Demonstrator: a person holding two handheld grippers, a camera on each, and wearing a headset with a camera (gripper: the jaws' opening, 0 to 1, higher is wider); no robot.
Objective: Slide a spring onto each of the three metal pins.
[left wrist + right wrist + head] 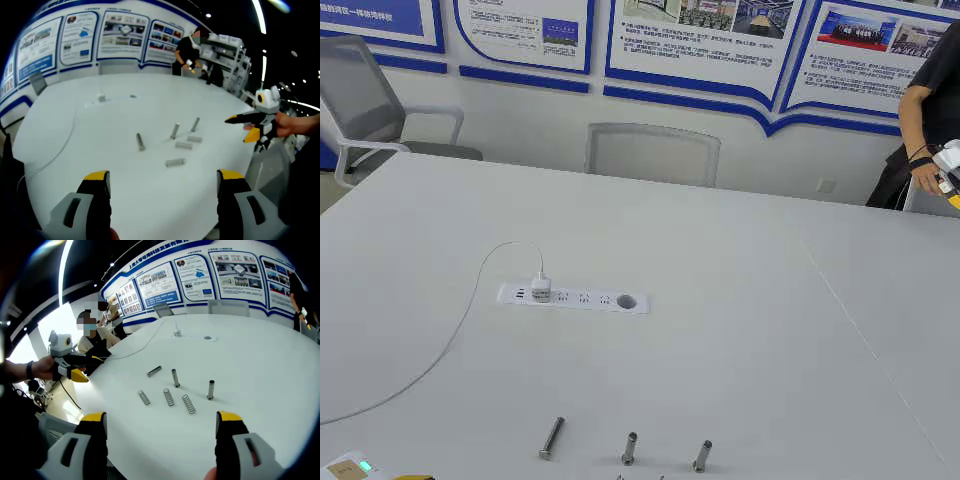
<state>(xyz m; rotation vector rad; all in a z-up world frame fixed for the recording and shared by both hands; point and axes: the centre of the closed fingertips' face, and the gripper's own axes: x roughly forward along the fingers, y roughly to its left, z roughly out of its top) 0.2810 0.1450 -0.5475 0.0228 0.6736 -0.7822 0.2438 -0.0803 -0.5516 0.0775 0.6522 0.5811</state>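
Your left gripper [163, 175] faces across the white table [740, 300] with its yellow-tipped jaws wide apart. On the far left side of the room a grey chair [370, 100] stands at the table's corner. A thin white cable [450, 340] curves over the tabletop to a charger [540, 288], which is plugged into a white power strip [573, 297] lying flat near the middle of the table. A second chair [653, 152] is tucked in behind the far edge, and blue-bordered posters [690, 40] line the wall above it.

The three pins sit near your edge of the table. The left pin [552, 438] lies on its side. The middle pin [629, 448] and the right pin [702, 455] stand upright, well apart from each other. Three springs [169, 397] lie flat in a loose row just on your side of the pins. Each is separate, and none is on a pin.

Your right gripper [161, 416] also holds its jaws wide apart, aimed at the springs and pins from the table's right side. At the far right a person [930, 110] in dark clothes stands by the table's corner, and the left gripper view shows shelves [227, 55] behind them.
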